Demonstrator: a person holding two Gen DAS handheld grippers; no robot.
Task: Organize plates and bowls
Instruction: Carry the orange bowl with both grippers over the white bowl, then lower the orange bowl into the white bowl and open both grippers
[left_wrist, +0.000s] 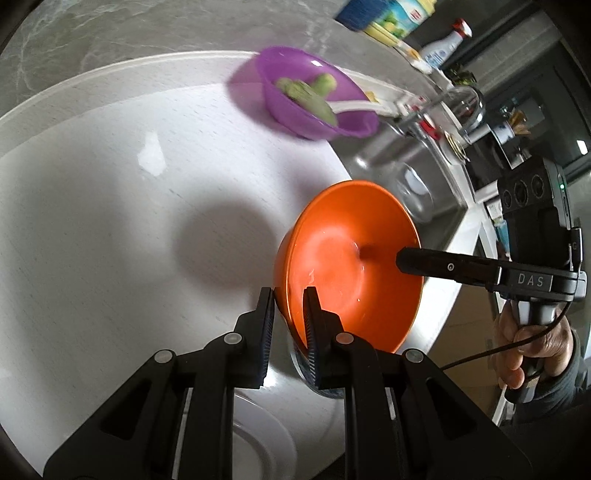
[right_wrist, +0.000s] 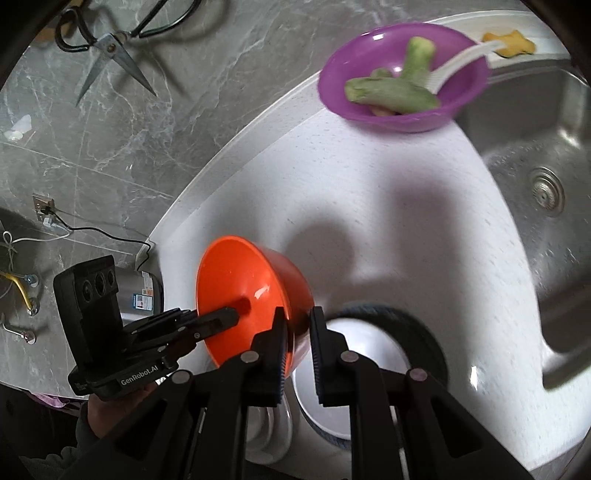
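Observation:
An orange bowl (left_wrist: 351, 266) is held tilted on its side above the white counter (left_wrist: 110, 221). My left gripper (left_wrist: 290, 295) is shut on its near rim. My right gripper (right_wrist: 297, 319) is shut on the opposite rim of the orange bowl (right_wrist: 251, 291); one of its fingers (left_wrist: 436, 264) reaches inside the bowl in the left wrist view. A purple bowl (right_wrist: 402, 74) with green vegetable pieces and a white spoon stands at the counter's far edge. A white bowl with a dark rim (right_wrist: 369, 369) sits under the orange bowl, beside a white plate (left_wrist: 258, 443).
A steel sink (right_wrist: 535, 166) lies to the right. Scissors (right_wrist: 110, 48) lie on the grey marble surface. A glass (left_wrist: 461, 107), a spray bottle (left_wrist: 443, 48) and packages stand behind the sink. A steel canister (right_wrist: 144, 295) and a cable are at the left.

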